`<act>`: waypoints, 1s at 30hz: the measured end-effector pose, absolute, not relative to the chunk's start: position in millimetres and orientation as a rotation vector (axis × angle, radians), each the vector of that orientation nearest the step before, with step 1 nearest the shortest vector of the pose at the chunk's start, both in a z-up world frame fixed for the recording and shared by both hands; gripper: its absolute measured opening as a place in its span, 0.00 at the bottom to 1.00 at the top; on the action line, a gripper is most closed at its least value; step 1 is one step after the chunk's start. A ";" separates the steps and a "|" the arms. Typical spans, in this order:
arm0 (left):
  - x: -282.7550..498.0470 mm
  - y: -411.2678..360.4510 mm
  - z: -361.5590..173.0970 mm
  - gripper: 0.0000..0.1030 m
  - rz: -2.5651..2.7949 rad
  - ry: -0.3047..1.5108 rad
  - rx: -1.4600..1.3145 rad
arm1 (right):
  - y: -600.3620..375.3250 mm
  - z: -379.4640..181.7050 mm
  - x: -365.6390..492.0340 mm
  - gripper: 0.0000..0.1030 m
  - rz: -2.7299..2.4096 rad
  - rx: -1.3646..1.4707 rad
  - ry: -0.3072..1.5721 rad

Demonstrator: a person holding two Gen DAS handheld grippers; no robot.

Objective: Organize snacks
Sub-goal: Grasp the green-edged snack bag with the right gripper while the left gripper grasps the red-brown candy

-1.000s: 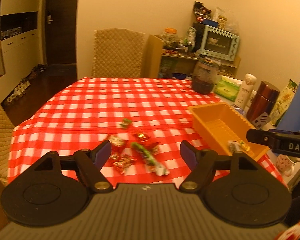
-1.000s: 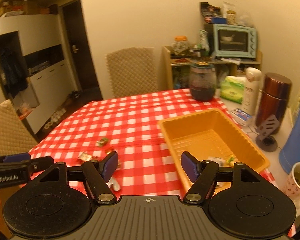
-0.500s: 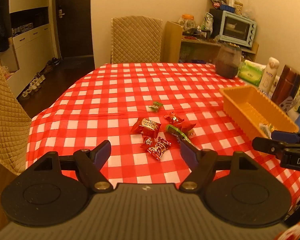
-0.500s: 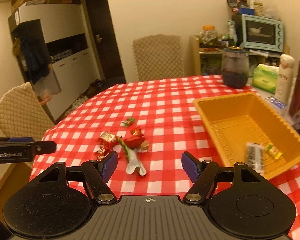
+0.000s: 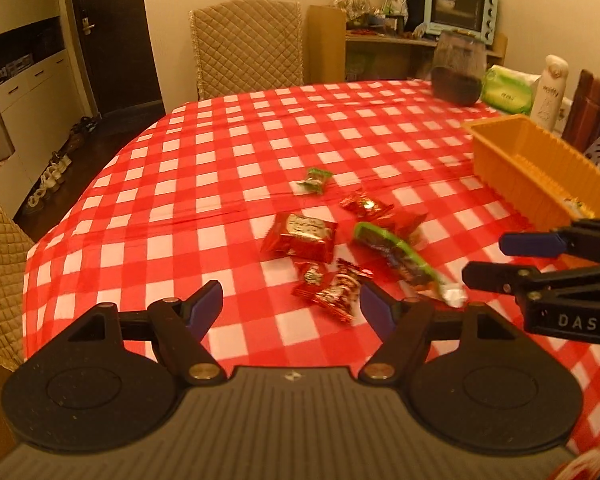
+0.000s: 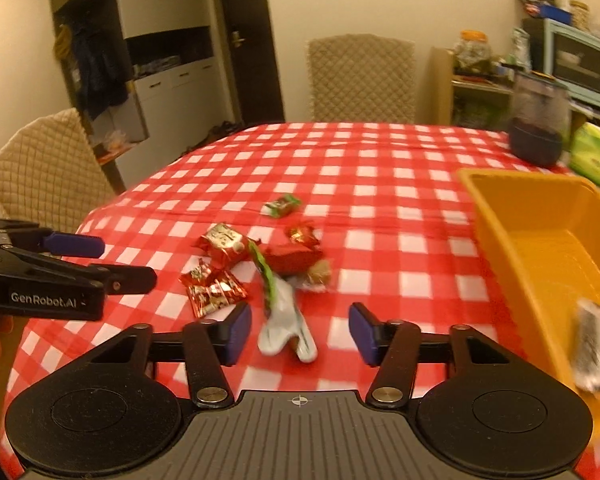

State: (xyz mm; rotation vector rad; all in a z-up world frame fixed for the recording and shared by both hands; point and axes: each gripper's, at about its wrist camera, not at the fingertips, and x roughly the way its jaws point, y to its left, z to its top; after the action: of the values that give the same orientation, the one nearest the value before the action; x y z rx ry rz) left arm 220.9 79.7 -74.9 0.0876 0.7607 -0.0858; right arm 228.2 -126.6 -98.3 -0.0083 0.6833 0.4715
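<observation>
Left wrist view: left gripper [image 5: 291,307] hangs over the checked cloth [image 5: 228,152], fingers spread, nothing between them. Snack pile just ahead: red pack [image 5: 300,237], two small red candies [image 5: 330,287], a long green-edged wrapper [image 5: 400,258], a green candy [image 5: 314,180] farther back. Orange bin [image 5: 540,184] off to the right, well apart from the pile. Right gripper [image 5: 486,258] enters from the right, near the wrapper's white end.

Right wrist view: right gripper [image 6: 300,330] with jaws closing; wrapper's white end [image 6: 284,326] lies between the fingers, pads not touching it. Bin [image 6: 540,240] at right holds a dark bar [image 6: 592,350]. Left gripper [image 6: 124,264] at left edge.
</observation>
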 end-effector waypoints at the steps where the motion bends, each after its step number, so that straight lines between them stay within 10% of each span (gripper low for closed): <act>1: 223.9 81.8 -76.7 0.71 -0.081 0.764 0.083 | -122.8 -100.8 232.7 0.48 0.482 -0.012 0.682; 30: 231.3 75.4 -93.2 0.71 -0.199 0.789 0.055 | -124.9 -134.0 276.9 0.25 0.510 0.140 0.843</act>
State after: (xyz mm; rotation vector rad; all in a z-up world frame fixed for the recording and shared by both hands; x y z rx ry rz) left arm 231.3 75.4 -93.2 0.0552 0.7892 -0.1990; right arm 276.9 -124.9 -134.0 0.1401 0.8433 0.5098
